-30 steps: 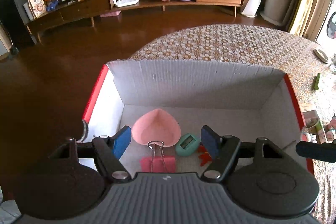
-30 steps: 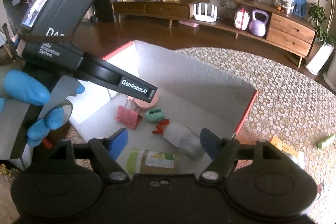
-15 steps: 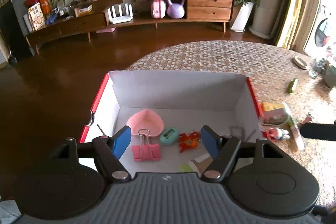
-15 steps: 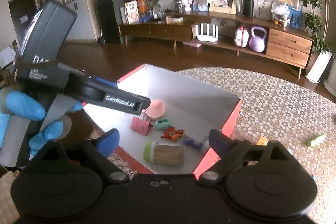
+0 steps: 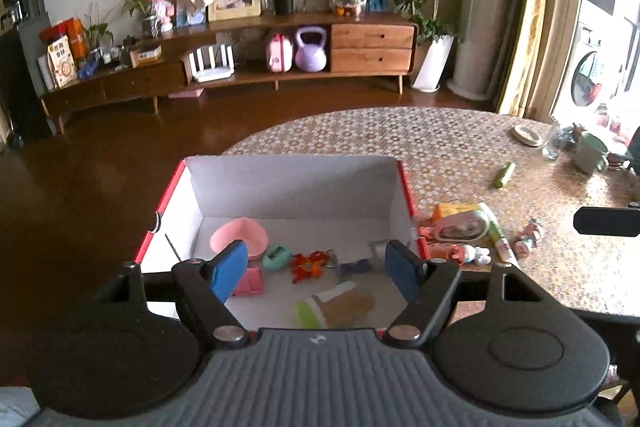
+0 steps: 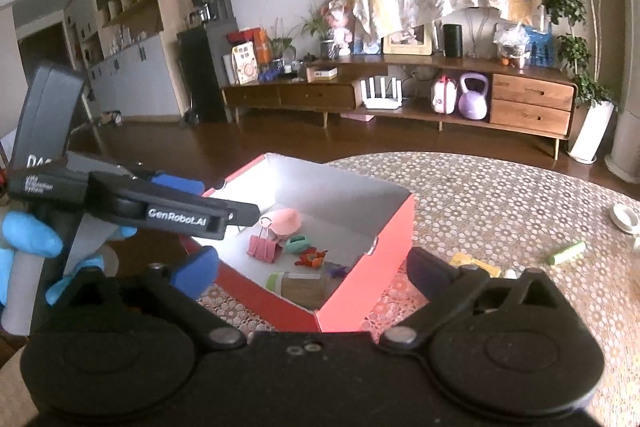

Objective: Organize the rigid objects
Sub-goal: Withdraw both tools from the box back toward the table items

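Observation:
A red-and-white cardboard box [image 5: 296, 187] [image 6: 360, 291] stands open on the patterned table. In it lie a pink heart dish [image 5: 240, 235] [image 6: 286, 219], a pink binder clip [image 5: 250, 281] [image 6: 262, 247], a teal piece [image 5: 276, 257], an orange toy [image 5: 310, 263] and a brown bottle with a green cap [image 5: 340, 307] [image 6: 298, 285]. My left gripper [image 5: 316, 267] hangs above the box's near end, its jaws opening slightly with nothing between them. My right gripper [image 6: 312, 267] hovers over the box's near corner, its jaws opening wide and holding nothing.
Right of the box lie packets and small toys [image 5: 460, 227] and a green tube [image 5: 505, 174] [image 6: 566, 253]. A cup [image 5: 592, 151] and a small dish [image 5: 528, 135] sit far right. A blue-gloved hand [image 6: 28, 235] holds the left gripper. Beyond the table edge are wood floor and a sideboard.
Both grippers have drawn back and up from the box, so more of the box and table shows. The right jaws have spread wider. The bottle stays lying in the box.

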Available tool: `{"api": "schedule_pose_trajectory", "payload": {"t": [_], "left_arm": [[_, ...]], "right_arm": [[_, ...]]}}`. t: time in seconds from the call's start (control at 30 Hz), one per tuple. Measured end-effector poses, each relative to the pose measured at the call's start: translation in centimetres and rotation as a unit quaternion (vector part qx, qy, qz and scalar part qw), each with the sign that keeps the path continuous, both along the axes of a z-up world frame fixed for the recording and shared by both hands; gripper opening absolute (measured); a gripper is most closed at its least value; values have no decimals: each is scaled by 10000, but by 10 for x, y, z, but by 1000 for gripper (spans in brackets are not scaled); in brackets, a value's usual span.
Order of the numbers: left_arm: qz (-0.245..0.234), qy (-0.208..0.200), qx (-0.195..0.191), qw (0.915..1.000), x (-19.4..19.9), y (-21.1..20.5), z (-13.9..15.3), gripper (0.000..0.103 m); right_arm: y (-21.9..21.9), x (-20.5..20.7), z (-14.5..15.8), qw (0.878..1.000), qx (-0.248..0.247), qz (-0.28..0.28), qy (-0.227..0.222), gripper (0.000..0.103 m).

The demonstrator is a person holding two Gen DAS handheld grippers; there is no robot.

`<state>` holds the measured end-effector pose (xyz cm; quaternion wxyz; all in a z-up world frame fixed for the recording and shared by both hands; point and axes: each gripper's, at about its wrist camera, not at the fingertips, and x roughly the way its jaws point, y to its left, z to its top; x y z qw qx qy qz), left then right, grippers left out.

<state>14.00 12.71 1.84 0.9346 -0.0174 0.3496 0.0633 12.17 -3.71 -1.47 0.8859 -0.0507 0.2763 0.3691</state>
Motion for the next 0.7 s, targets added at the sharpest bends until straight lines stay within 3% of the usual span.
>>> {"api": "schedule_pose_trajectory", "payload": {"t": [0.13, 0.2, 0.5, 0.7], "left_arm": [[-99, -170, 28, 9998, -15, -18, 2, 77], [-173, -251, 74, 9995, -21, -29, 1, 82], [-535, -373, 81, 9978, -32, -77, -11, 82], [-691, -337, -186, 9969, -24, -95, -25, 82]], "right_arm": [[-21, -4, -2, 9997, 131, -192, 58, 103], [-31, -7, -5, 9995, 118, -291, 29, 103], [-80, -12, -21, 9973, -40, -736, -34, 103], [-105, -4, -33, 9953, -141, -960, 31, 103]]}}
